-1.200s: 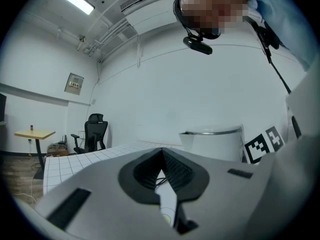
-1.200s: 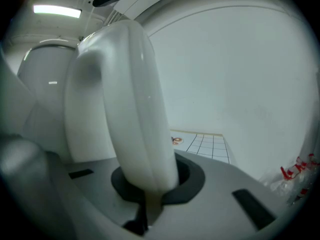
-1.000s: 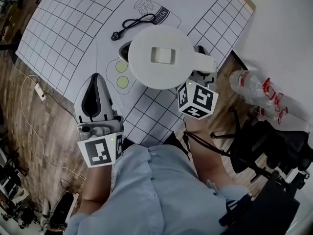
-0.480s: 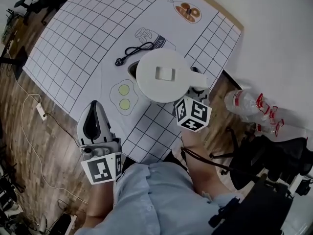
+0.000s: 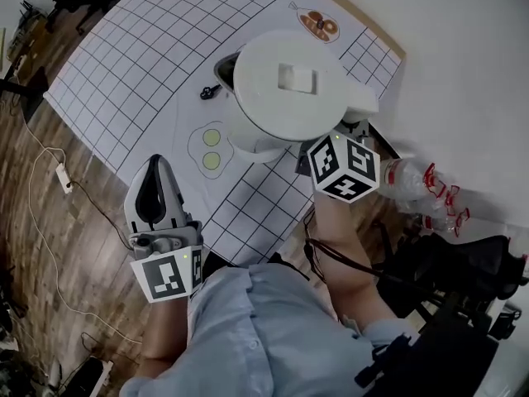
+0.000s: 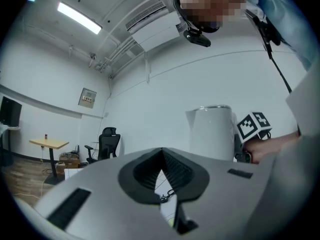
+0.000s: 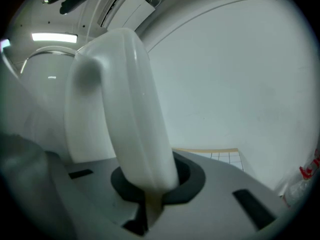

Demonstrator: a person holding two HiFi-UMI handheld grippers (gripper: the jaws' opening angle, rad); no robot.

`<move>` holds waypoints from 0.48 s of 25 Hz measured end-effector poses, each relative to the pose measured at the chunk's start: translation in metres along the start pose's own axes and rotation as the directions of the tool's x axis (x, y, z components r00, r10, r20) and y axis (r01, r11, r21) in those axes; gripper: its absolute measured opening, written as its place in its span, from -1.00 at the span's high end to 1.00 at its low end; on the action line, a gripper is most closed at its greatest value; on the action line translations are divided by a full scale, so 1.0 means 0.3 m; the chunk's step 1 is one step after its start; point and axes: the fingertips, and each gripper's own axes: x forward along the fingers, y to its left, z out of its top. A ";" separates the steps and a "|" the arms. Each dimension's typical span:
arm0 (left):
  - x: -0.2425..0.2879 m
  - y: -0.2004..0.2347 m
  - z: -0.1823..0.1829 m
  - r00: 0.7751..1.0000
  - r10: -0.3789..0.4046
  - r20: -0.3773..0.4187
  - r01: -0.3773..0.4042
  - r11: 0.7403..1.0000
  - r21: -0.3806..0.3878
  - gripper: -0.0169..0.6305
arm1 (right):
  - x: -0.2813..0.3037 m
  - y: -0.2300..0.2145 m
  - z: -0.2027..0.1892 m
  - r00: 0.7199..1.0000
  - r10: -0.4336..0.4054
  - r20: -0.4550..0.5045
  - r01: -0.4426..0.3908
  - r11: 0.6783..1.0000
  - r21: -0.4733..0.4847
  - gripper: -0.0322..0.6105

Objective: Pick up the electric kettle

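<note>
Electric kettle (image 5: 289, 89): white, smooth plastic body with a flat round lid and a square recessed button at the lid's centre. It is held up over the right part of the gridded mat (image 5: 124, 73). Its handle (image 7: 130, 109) is a thick, rounded white bar curving down from the top of the body.

Right gripper (image 7: 150, 199): clenched on the lower end of that handle, with a dark pad pressed against each side. Its marker cube (black squares on white faces) sits just beside the kettle in the head view.

The dark rim of the round base plate (image 5: 221, 69) shows at the kettle's left edge, and a black plug (image 5: 208, 92) lies near it.

Left gripper (image 5: 154, 165): grey matte shell with black ribbed pads. The jaws are closed tip to tip with nothing between them, at the mat's near edge and well apart from the kettle.

Mat: thin white sheet with a black square grid and a printed fried-egg drawing (image 5: 208, 149).

Surroundings: wood-plank floor (image 5: 50, 222), and crumpled clear bottles (image 5: 426, 184) with red labels to the right
</note>
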 end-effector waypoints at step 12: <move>-0.197 0.050 0.059 0.994 0.105 0.031 -0.106 0.994 0.008 0.94 | -0.045 0.214 0.073 0.988 0.153 -0.023 -0.153 0.988 -0.014 0.87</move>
